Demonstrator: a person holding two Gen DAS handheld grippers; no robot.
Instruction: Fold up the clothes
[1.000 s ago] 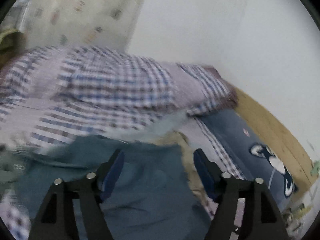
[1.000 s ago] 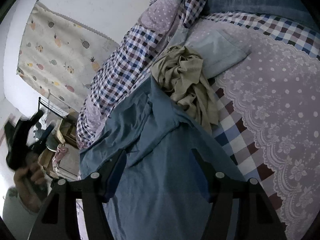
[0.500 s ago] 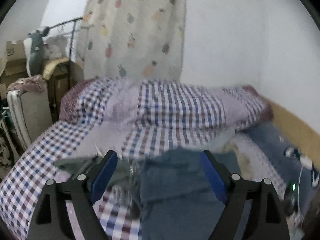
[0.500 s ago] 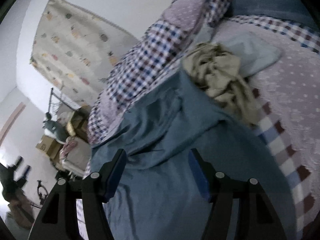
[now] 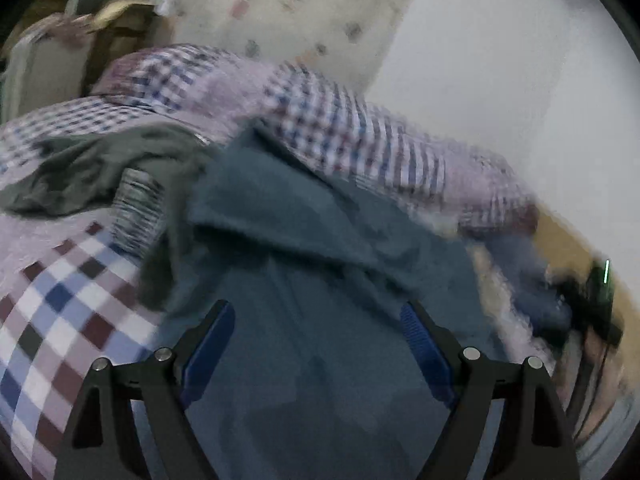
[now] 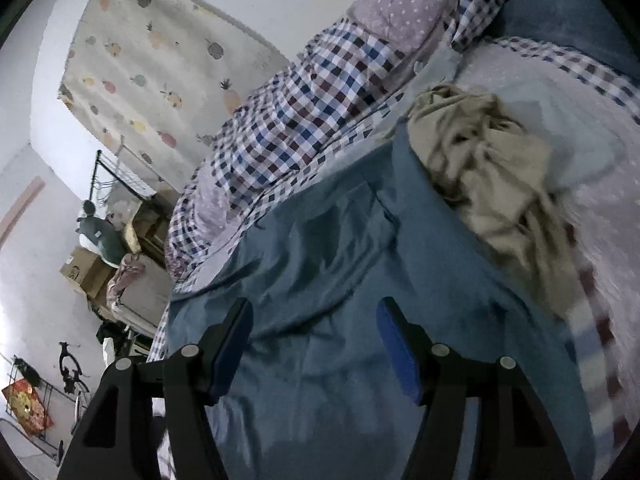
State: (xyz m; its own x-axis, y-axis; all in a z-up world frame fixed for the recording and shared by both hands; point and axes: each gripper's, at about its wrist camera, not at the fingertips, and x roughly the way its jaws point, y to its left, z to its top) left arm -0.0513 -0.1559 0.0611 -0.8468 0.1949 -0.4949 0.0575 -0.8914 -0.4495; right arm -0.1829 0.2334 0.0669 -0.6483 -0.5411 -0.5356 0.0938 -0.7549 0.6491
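My left tongs [image 5: 316, 340] stand wide apart with nothing between the blue pads, hanging just above the blue garment [image 5: 320, 280]. That cloth fills the space between and ahead of both fingers, rumpled, with a thick fold running across just beyond the tips. Ahead and to the left of these tongs a dark grey-green garment [image 5: 92, 168] lies bunched on the checked bed cover [image 5: 60, 280], its edge touching the blue cloth. Farther ahead the checked quilt [image 5: 340, 132] is heaped against the white wall. This view is smeared, so I cannot read finer detail.

My right tongs [image 6: 316, 336] are spread open as well, gripping nothing, over the same blue garment [image 6: 320, 280], which lies spread on the bed under and in front of them, creased. Ahead and to the right a crumpled beige garment [image 6: 488, 168] rests partly on the blue cloth's far edge and partly on a pale blue piece [image 6: 568, 128] beyond it. The checked quilt [image 6: 304, 120] lies piled ahead, and a fruit-print curtain [image 6: 160, 72] hangs on the wall to the far left.
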